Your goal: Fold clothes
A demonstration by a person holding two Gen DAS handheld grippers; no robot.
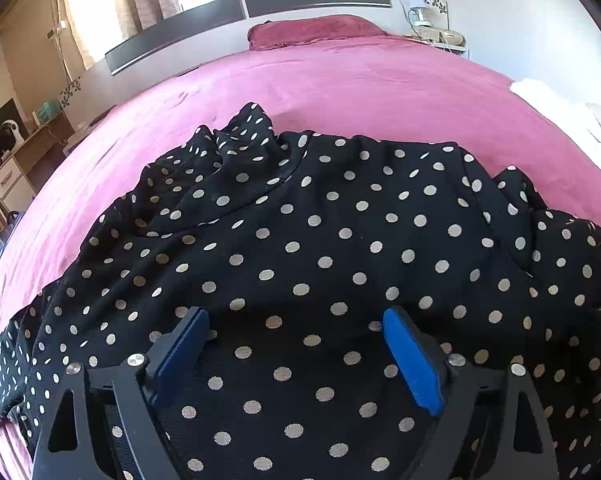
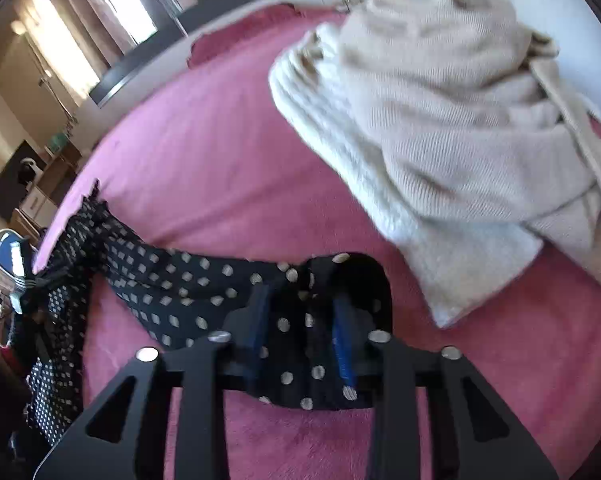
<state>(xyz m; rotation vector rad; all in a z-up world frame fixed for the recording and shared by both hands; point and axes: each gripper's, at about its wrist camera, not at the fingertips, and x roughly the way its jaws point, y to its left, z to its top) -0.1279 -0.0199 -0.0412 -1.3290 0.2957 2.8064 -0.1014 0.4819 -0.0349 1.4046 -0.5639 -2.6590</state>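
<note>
A black garment with cream polka dots lies spread and wrinkled on the pink bedspread. My left gripper hovers low over its near part, jaws wide apart, with only flat cloth beneath them. In the right wrist view a bunched fold of the same garment fills the gap between the blue pads of my right gripper, which is shut on it. From there the cloth trails left toward the bed's edge.
A cream knit sweater lies heaped on the bed to the right of the right gripper. A dark pink pillow sits by the headboard. A bedside table with items stands far right, a desk left.
</note>
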